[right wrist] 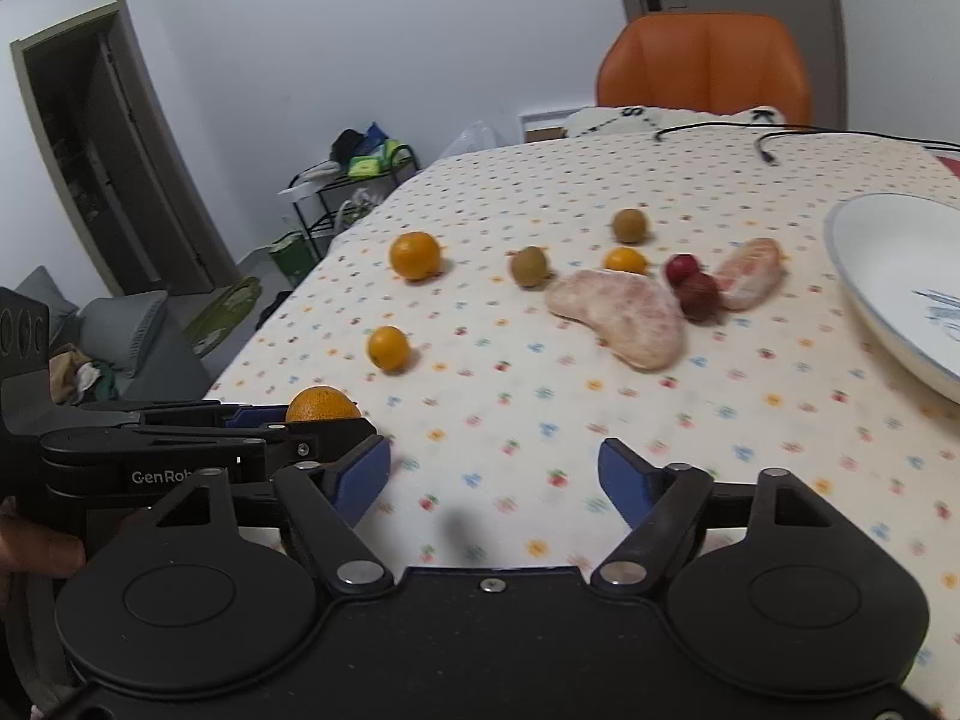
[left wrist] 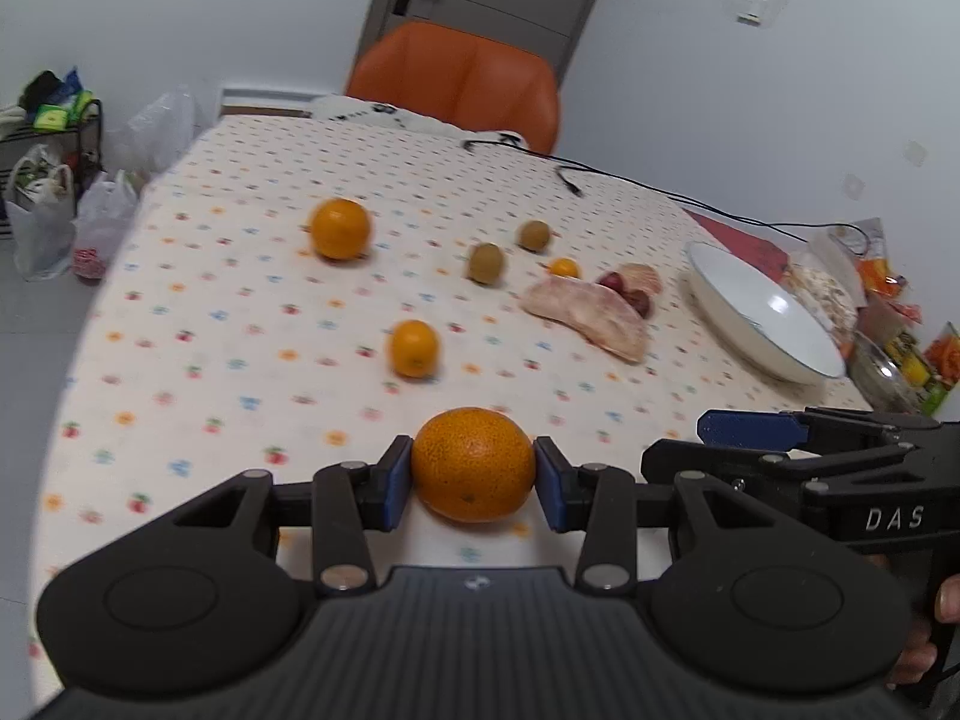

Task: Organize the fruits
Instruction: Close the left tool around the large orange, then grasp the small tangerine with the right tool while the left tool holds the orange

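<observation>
Two blue pads [left wrist: 396, 483] are seen pressed against the sides of a large orange [left wrist: 473, 465] in the left wrist view, so the left gripper [left wrist: 474, 480] is closed on that fruit, which sits on the patterned desk [left wrist: 180, 396]. Ahead of the jaws a small orange [left wrist: 414, 348] is seen, and further ahead and to the left a bigger orange [left wrist: 340, 228]. Ahead and to the right, two green fruits [left wrist: 486, 263], a tiny orange fruit [left wrist: 564, 267], a pale pomelo segment [left wrist: 591, 324] and dark red fruits [left wrist: 624, 288] are grouped. A white plate [left wrist: 762, 312] lies far to the right. The right gripper [left wrist: 780, 438] is seen at the right edge.

From the right wrist view, the right gripper [right wrist: 495, 477] is held with its jaws spread wide and nothing between them, above the desk [right wrist: 600, 408]. Left of the jaws, the held orange [right wrist: 323, 405] is partly hidden by the left gripper [right wrist: 240, 438]. Ahead, the pomelo segment [right wrist: 624, 315] and a second segment [right wrist: 750, 273] are seen, with the plate [right wrist: 888, 276] to the right.
</observation>
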A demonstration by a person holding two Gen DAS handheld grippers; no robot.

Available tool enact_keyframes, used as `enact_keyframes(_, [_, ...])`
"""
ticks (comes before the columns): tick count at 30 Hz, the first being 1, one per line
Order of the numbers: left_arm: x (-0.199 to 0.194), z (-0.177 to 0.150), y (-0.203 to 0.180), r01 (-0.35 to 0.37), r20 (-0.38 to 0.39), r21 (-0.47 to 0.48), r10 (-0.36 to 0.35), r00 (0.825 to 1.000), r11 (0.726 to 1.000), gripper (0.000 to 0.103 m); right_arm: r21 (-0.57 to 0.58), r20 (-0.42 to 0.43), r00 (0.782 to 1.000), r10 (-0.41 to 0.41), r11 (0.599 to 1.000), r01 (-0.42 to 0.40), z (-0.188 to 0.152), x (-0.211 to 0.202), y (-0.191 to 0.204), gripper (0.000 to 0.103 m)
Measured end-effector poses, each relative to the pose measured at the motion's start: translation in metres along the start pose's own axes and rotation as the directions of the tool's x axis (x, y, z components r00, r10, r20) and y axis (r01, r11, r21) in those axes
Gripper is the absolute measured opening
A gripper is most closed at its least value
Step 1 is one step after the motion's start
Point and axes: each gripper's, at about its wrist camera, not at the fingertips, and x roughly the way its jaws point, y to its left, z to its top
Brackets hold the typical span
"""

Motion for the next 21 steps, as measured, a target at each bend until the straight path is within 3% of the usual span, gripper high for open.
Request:
enact_keyframes(14, [-0.008,0.014,0.043,-0.089,0.037,-0.05,0.091,0.995,0.995,0.041,-0.036,-0.037,0.997,0.067,0.997,-0.068,0.02,0.048,0.026,0.057])
enact_keyframes(21, [-0.007,0.018,0.059,-0.119,0.05,-0.077,0.123,0.991,0.99,0.041,-0.055,-0.042,0.996,0.074,0.996,-0.076,0.029,0.067,0.038,0.056])
